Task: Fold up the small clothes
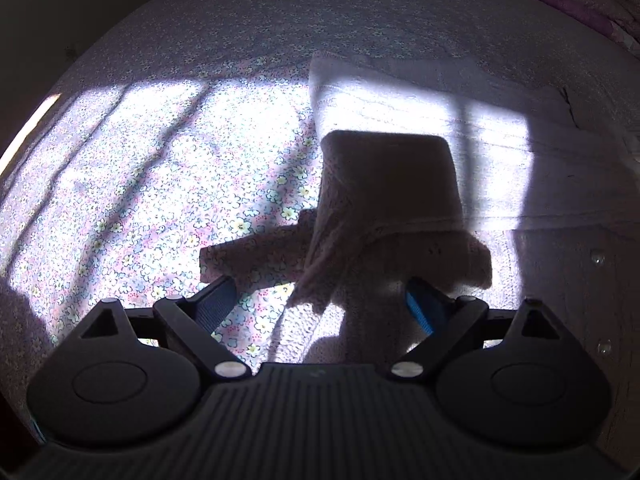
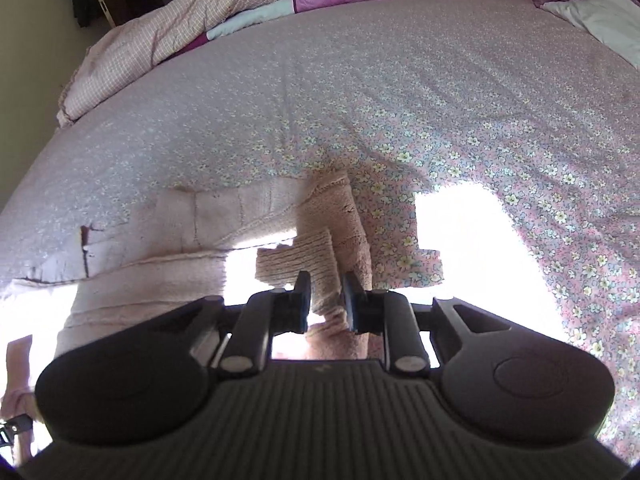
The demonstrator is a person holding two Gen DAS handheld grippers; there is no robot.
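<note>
While sunlight falls in bright patches across the bed (image 2: 360, 80), I hold my right hand-held gripper (image 2: 327, 294) with its fingers (image 2: 303, 300) drawn close together on the ribbed cuff of a pink knitted garment (image 2: 240, 216), and the knit fills the narrow gap between them. The garment lies spread on the floral bedsheet (image 2: 520, 184), its body stretching toward the left of the right wrist view and its sleeve running down into my grip. In the left wrist view, my left hand-held gripper (image 1: 322, 304) stands with its fingers (image 1: 218, 300) wide apart; a lifted fold of the same garment (image 1: 384, 200) hangs in shadow in front of them and drapes close by the right-side finger, though I cannot tell whether it touches. A rumpled quilt (image 2: 160, 28) with purple patches lies along the far edge of the bed, and a white pillow (image 2: 600, 20) sits at the far right corner.
</note>
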